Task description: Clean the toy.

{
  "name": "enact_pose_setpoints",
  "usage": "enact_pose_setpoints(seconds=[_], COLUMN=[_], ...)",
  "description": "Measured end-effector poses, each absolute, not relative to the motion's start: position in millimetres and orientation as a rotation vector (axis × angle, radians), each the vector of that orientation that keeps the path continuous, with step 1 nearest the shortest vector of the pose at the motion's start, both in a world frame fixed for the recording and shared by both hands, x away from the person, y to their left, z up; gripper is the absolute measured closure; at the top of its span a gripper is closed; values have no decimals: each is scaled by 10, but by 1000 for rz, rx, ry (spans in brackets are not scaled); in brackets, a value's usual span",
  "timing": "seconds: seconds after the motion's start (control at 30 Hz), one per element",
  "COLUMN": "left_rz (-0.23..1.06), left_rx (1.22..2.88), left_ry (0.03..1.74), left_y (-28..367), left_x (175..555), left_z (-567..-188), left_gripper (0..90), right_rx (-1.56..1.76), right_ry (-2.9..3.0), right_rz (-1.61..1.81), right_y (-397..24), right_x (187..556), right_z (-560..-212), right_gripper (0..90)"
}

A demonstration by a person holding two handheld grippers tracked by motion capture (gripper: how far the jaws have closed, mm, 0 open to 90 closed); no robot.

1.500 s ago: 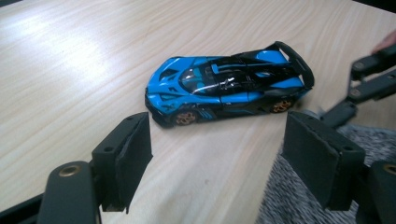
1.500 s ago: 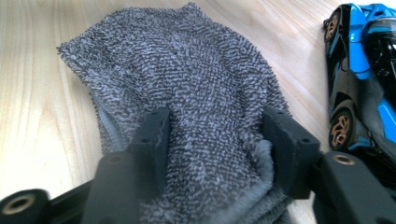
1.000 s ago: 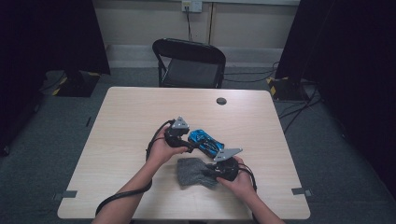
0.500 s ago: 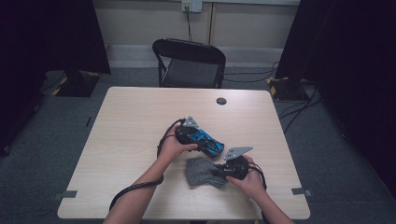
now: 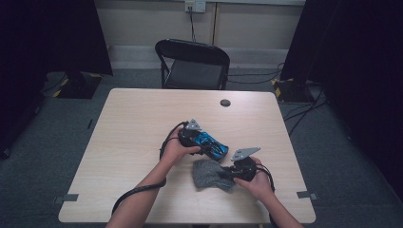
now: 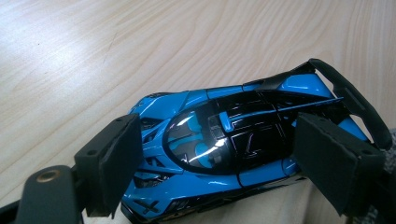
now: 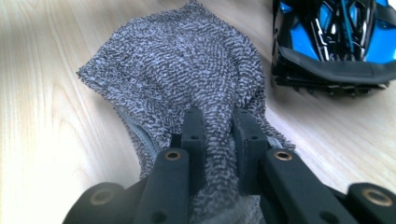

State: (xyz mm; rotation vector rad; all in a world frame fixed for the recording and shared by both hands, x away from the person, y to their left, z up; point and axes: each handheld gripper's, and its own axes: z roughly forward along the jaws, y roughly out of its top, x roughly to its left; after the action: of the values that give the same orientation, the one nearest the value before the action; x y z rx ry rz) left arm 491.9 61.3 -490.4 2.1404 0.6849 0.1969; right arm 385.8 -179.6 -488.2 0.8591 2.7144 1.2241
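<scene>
Left tool [image 6: 219,163] straddles the blue toy car [image 6: 243,149] on the bench [image 5: 133,123], jaws just widening, pads apparently clear. Right tool [image 7: 218,135] is clamped on the grey cloth [image 7: 182,70]; wiping appears not yet begun.

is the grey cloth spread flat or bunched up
Bunched up: the cloth rises in a humped fold, pinched between the right gripper jaws.

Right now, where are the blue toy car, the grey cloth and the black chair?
blue toy car [image 6: 205,140]: left gripper view, on its dark cabin glass.
grey cloth [image 7: 177,65]: right gripper view, on the bunched middle of the fabric.
black chair [image 5: 197,73]: high view, on the seat cushion.
</scene>
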Motion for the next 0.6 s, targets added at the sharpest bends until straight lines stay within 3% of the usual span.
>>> enact_pose_setpoints(seconds=[0.6], left_rz=[195], left_rx=[2136], left_ry=[687], left_y=[617], left_x=[4923], left_z=[-4908], left_gripper=[160], right_rx=[1007], right_ry=[2677], right_rz=[1146], right_y=[-2181], right_x=[4010], right_z=[-4845], right_gripper=[769])
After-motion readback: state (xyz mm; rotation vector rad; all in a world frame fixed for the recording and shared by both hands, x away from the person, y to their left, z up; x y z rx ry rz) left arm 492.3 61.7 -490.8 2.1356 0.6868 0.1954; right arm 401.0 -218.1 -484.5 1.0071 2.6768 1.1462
